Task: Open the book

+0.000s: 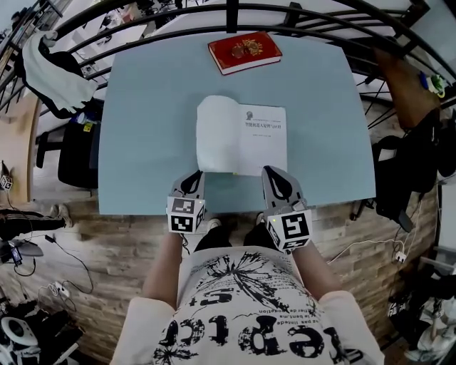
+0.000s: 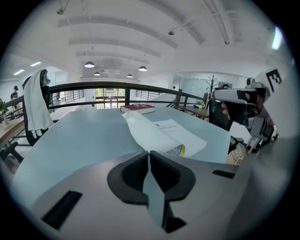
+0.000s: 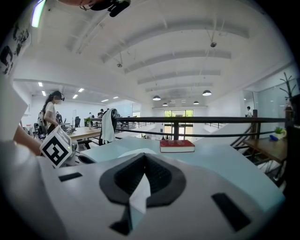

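A white book (image 1: 242, 137) lies open on the light blue table (image 1: 142, 128), its left leaf (image 1: 214, 135) curling upward. In the left gripper view the book (image 2: 164, 133) is just beyond the jaws and to the right. Only its white top (image 3: 133, 152) peeks over the jaws in the right gripper view. My left gripper (image 1: 196, 173) (image 2: 149, 153) is shut and empty at the book's near left corner. My right gripper (image 1: 271, 171) (image 3: 143, 155) is shut and empty at the near right corner. Both hover by the table's front edge.
A closed red book (image 1: 244, 51) (image 2: 138, 108) (image 3: 177, 145) lies at the table's far edge. A black railing (image 1: 231, 14) curves behind the table. A chair with a draped white jacket (image 1: 53, 68) stands at the left. Dark bags (image 1: 420, 157) sit at the right.
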